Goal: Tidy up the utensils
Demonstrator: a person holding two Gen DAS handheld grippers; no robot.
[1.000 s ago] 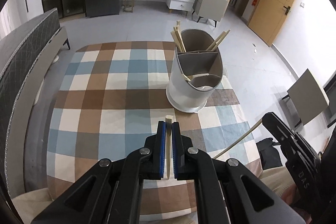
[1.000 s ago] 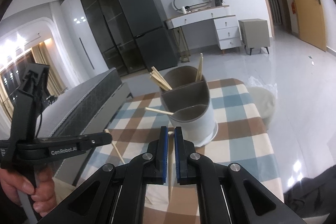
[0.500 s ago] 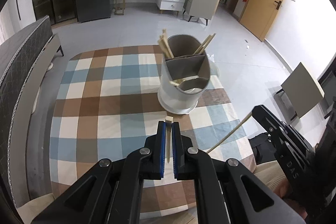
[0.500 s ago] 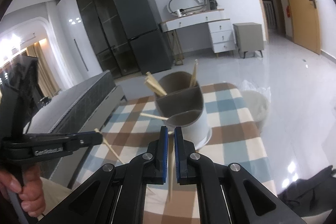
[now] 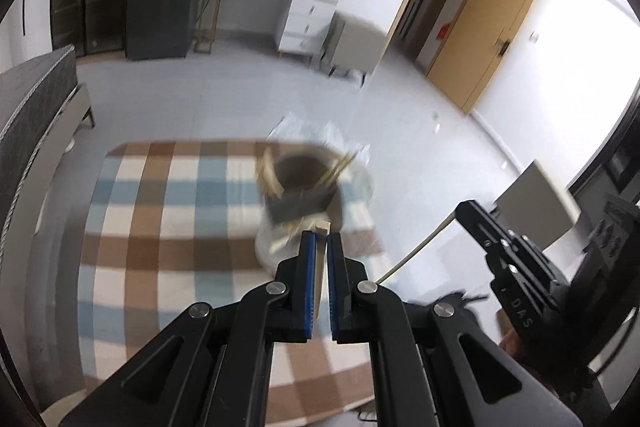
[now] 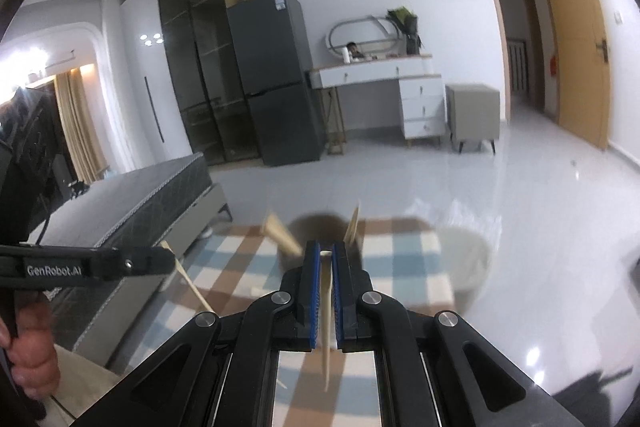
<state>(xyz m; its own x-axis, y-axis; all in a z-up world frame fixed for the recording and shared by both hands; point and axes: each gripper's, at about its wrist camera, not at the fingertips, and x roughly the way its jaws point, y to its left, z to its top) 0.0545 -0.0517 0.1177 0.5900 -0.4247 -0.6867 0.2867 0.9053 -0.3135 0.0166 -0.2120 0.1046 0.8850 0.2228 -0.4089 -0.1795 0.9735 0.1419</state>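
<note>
The holder (image 5: 304,203) stands on the checked surface (image 5: 160,227), straight ahead of and below both grippers, and blurred in both views. Each gripper carries one chopstick. The left gripper (image 5: 322,247) is clamped on a chopstick (image 5: 320,267) whose long axis runs along the fingers, its squared end poking out toward the holder. The right gripper (image 6: 326,255) is clamped on a chopstick (image 6: 327,307) that hangs steeply down between the fingers, tip toward the surface. From the left view the holder's rim sits just past the fingertips, so the left hand looks the nearer, though blur makes this a guess.

Count: two grippers, two held chopsticks, one holder with several compartments. Chopsticks already stand in the holder's back compartment, a bunch on the left (image 5: 269,175) and some on the right (image 5: 340,167); their number is unclear.
</note>
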